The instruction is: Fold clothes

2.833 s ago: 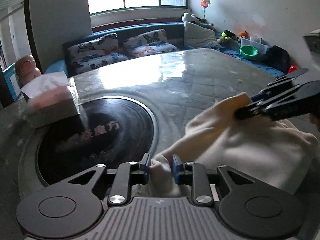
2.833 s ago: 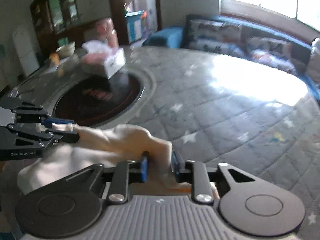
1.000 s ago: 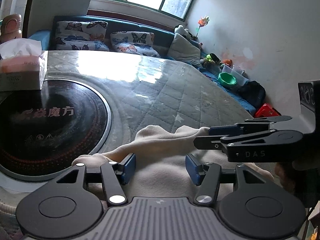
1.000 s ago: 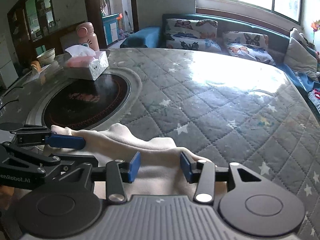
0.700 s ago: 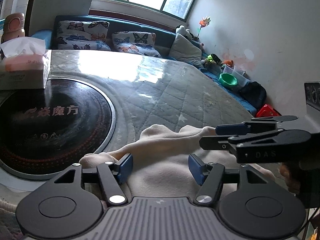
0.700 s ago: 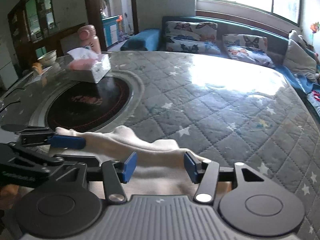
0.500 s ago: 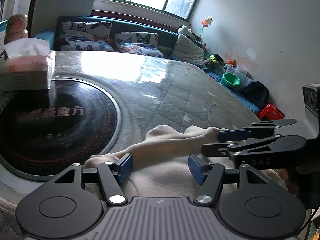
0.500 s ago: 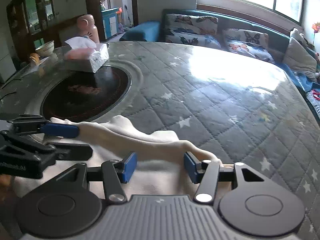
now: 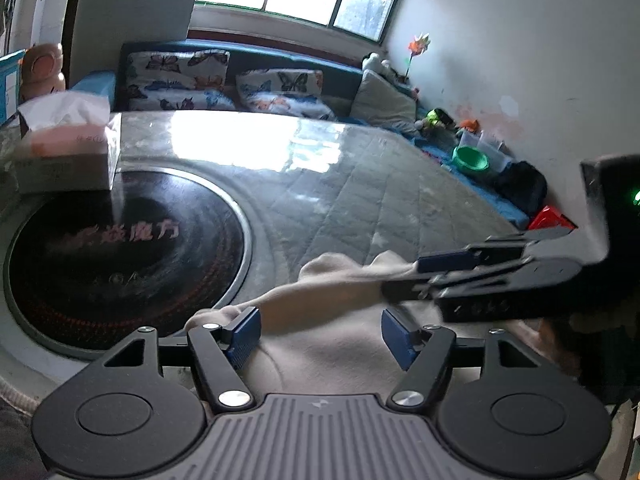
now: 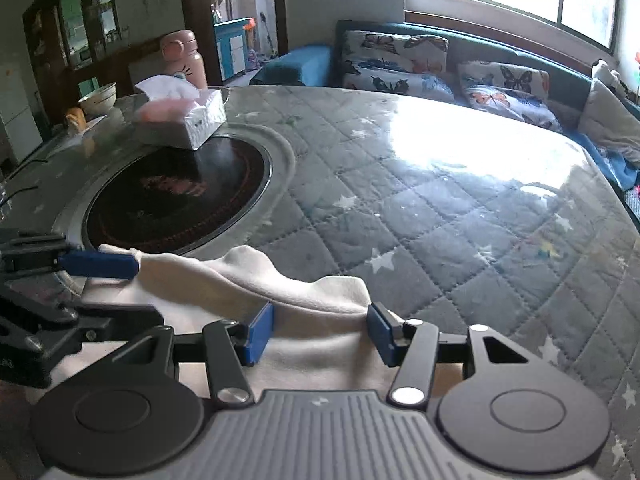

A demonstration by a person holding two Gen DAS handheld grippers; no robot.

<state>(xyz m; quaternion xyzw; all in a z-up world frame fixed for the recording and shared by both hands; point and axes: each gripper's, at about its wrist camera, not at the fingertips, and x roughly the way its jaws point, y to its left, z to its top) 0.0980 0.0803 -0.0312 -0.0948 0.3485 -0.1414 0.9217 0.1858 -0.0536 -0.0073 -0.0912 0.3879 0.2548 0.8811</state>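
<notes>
A cream garment [image 9: 332, 312] lies bunched on the grey quilted table cover [image 9: 360, 184], beside the black round hob [image 9: 120, 248]. My left gripper [image 9: 320, 332] hovers over the garment's near part. Its jaws are opening, the cloth lies below and between the blue pads [image 9: 244, 332], and neither pad presses it. My right gripper [image 10: 320, 330] is open over the garment [image 10: 248, 276], with its pads clear of the fabric. Each gripper shows in the other's view: the right gripper [image 9: 424, 276] at the cloth's right end, the left gripper [image 10: 116, 290] at its left end.
A tissue box [image 10: 180, 120] stands at the hob's far rim. A pink bottle [image 10: 184, 60] and a bowl [image 10: 98, 98] are behind it. A sofa with butterfly cushions [image 9: 180, 76] runs along the far side. A green bowl [image 9: 470, 159] sits by the wall.
Both grippers were shut on the garment and held it up; they have let go and it now lies on the table. Over the last second both pairs of jaws widened.
</notes>
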